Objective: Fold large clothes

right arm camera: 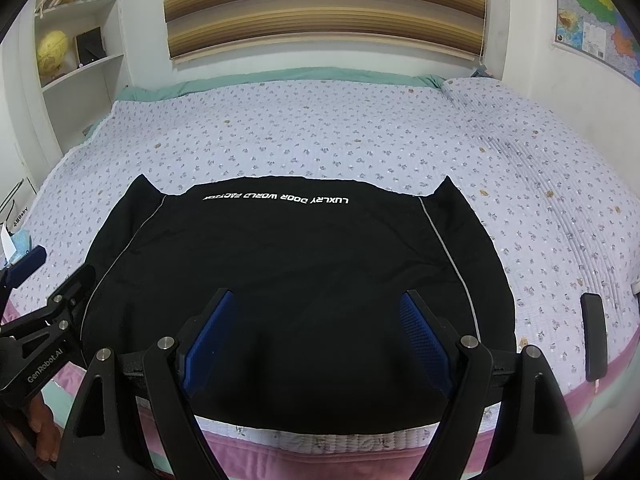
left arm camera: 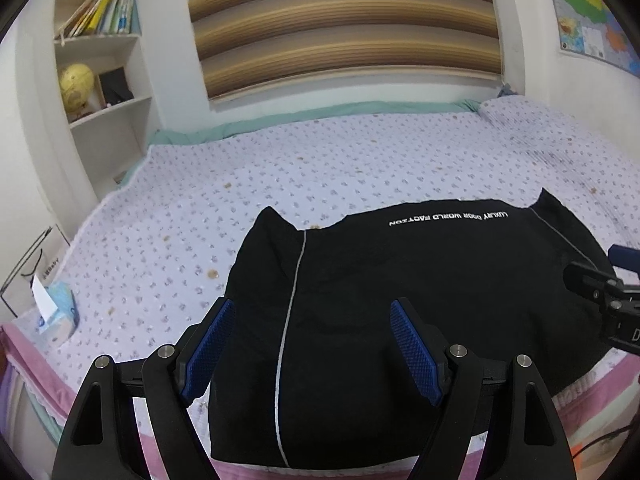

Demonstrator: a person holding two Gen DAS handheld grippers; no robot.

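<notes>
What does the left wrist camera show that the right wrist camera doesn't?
Only the left wrist view shows the blue tissue pack with its white tissue sticking up, at the bed's left edge. Only the right wrist view shows the flat black phone-like slab lying on the quilt to the right. Both show the black folded garment with white lettering on the lilac floral quilt, the yellow globe on the shelf, and open hand-held grippers.
</notes>
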